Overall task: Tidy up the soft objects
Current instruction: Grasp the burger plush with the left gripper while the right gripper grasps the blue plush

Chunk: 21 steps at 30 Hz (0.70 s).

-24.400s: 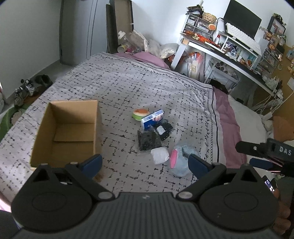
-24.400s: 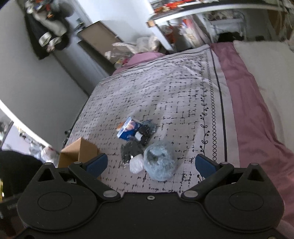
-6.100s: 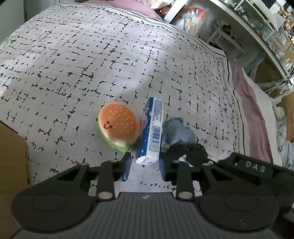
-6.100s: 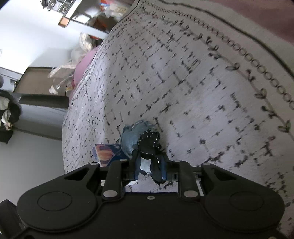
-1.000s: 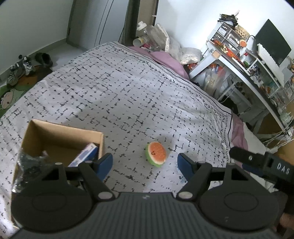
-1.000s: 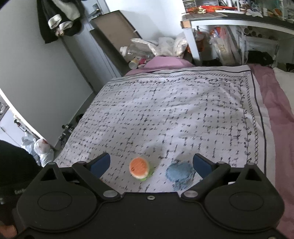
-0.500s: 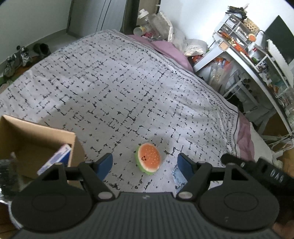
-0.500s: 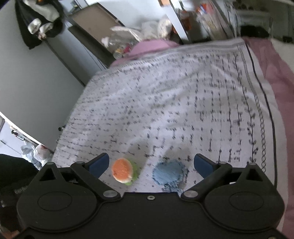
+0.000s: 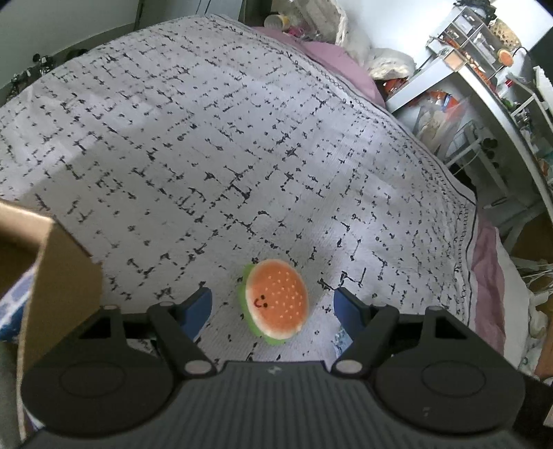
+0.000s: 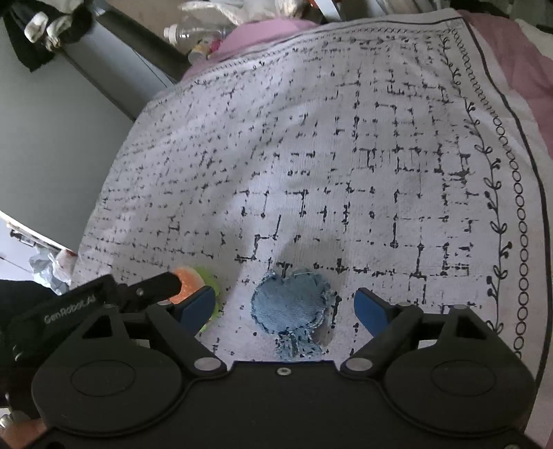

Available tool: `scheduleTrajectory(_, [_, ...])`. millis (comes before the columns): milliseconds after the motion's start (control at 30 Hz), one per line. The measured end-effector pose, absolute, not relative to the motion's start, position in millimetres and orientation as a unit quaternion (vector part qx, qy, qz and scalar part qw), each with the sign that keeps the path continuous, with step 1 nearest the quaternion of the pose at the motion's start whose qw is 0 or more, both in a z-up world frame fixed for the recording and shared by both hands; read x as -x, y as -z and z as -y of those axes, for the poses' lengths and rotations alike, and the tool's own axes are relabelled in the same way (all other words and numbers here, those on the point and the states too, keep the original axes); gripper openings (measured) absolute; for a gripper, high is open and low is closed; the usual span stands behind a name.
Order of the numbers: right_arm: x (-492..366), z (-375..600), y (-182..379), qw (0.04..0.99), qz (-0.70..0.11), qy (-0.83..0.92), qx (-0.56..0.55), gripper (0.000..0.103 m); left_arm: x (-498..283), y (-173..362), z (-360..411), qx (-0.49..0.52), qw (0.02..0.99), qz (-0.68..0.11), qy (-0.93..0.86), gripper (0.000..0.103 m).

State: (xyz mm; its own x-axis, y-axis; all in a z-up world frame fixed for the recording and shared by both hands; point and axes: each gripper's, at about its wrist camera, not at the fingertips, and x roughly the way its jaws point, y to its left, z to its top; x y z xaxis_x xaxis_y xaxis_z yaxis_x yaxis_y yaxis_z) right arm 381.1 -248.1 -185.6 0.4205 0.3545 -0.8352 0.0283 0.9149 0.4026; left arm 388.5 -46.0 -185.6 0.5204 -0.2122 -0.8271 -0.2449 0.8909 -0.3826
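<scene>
A plush hamburger (image 9: 274,301) with an orange bun, a smiley face and a green rim lies on the patterned bedspread (image 9: 242,138). My left gripper (image 9: 273,309) is open, its blue pads on either side of the toy without touching it. In the right wrist view a blue denim heart-shaped pouch (image 10: 292,307) lies on the bedspread between the blue pads of my right gripper (image 10: 285,305), whose jaws are closing; the pads stand clear of it. The hamburger (image 10: 188,281) shows at the left there, partly hidden by the left gripper's body.
A cardboard box (image 9: 52,276) stands at the left with a blue-and-white package (image 9: 10,311) inside. A pink sheet (image 9: 484,276) borders the bedspread on the right. A cluttered desk (image 9: 484,86) stands beyond the bed. Grey wall and bottles (image 10: 193,32) lie past the bed's far end.
Both grippers have come down toward the bed. The hamburger now sits between the left pads and the denim pouch between the right pads, which have narrowed a little.
</scene>
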Motion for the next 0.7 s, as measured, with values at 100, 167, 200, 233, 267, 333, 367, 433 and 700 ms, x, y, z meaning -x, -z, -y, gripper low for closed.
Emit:
scheduleTrajectory(100, [-386.5, 243.3, 192.0, 0.820, -0.536, -0.099, -0.177, 0.086, -394.1, 193.3, 48.1, 0.236, 0.839, -0.490, -0.016, 0.076])
scheduleTrajectory(167, [-388.6, 239.2, 197.5, 0.818, -0.541, -0.098, -0.170, 0.085, -397.0, 196.8, 50.6, 0.225, 0.843, -0.488, -0.023, 0.076])
scheduleTrajectory(200, [-389.3, 237.8, 200.2, 0.816, -0.545, -0.097, -0.168, 0.085, -398.9, 198.8, 51.8, 0.222, 0.843, -0.490, -0.023, 0.076])
scheduleTrajectory(233, [-389.6, 236.3, 202.4, 0.815, -0.547, -0.095, -0.165, 0.085, -400.7, 200.9, 52.0, 0.225, 0.841, -0.491, -0.022, 0.076])
scheduleTrajectory(267, [-389.9, 234.8, 203.2, 0.816, -0.547, -0.095, -0.160, 0.085, -402.2, 203.1, 51.9, 0.231, 0.839, -0.492, -0.020, 0.076])
scheduleTrajectory(333, [-390.1, 232.9, 203.1, 0.820, -0.544, -0.094, -0.153, 0.085, -405.7, 207.3, 53.2, 0.231, 0.837, -0.496, -0.020, 0.076])
scheduleTrajectory(367, [-390.7, 232.3, 203.6, 0.820, -0.544, -0.094, -0.151, 0.085, -407.2, 208.8, 54.5, 0.228, 0.837, -0.497, -0.020, 0.076])
scheduleTrajectory(433, [-390.6, 231.9, 204.5, 0.822, -0.543, -0.092, -0.144, 0.082, -408.6, 211.1, 56.8, 0.224, 0.839, -0.495, -0.020, 0.075])
scheduleTrajectory(700, [-385.5, 220.3, 203.4, 0.843, -0.526, -0.081, -0.081, 0.044, -405.4, 213.5, 61.7, 0.217, 0.840, -0.497, -0.010, 0.044])
